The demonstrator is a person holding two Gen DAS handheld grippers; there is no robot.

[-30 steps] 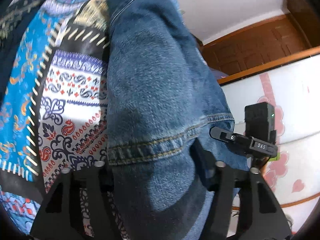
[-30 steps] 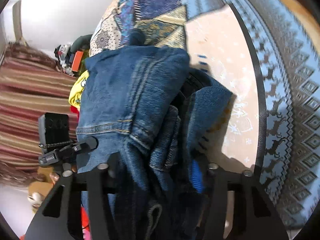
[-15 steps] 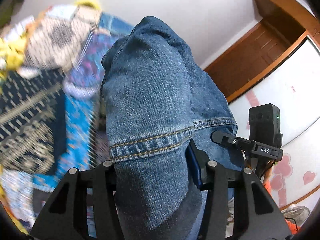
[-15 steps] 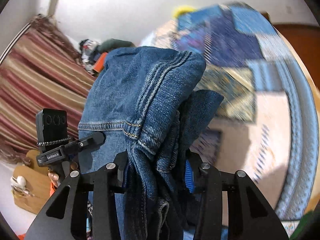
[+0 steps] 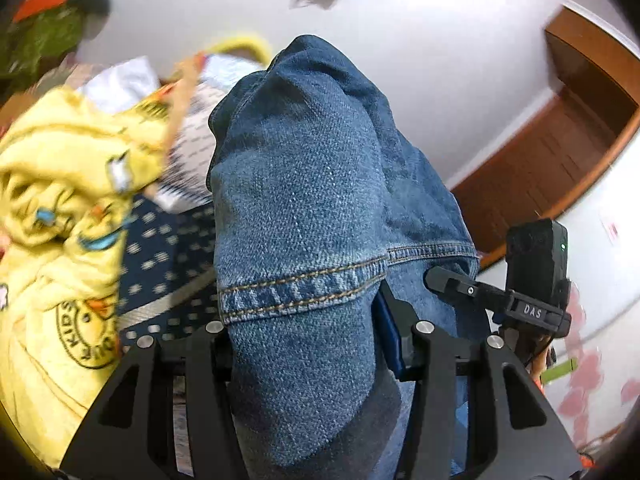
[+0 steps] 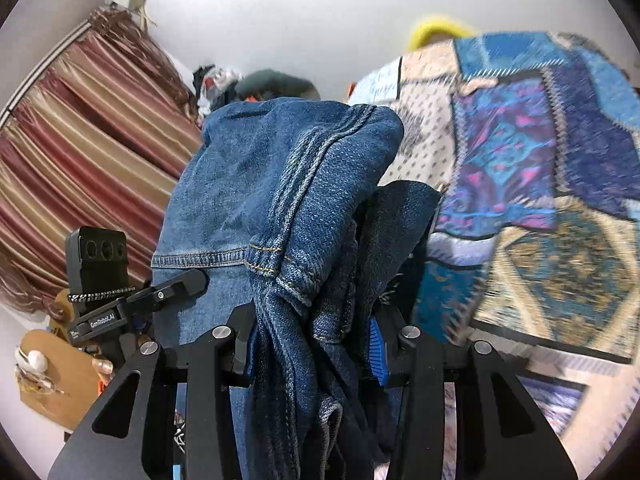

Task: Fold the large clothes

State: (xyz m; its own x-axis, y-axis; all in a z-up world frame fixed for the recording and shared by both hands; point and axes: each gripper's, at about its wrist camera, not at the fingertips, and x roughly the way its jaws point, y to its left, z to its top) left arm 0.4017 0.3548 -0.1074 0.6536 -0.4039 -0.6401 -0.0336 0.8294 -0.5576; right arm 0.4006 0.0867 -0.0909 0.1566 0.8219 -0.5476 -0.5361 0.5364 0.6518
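Each gripper pinches bunched denim: the left gripper at a hem, the right gripper at a seam. The jeans hang between them — likely lifted clear of the patchwork bedspread, at right, for folding.

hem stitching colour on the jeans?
Tan-gold thread on blue denim jeans; the hem stitching shows best in the left wrist view.

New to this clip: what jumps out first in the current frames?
The blue jeans fill the middle of both wrist views, clamped in the left gripper and the right gripper. Left of the jeans in the left view lies a yellow printed garment; in the right view a patchwork blanket spreads on the right and a striped curtain hangs on the left.
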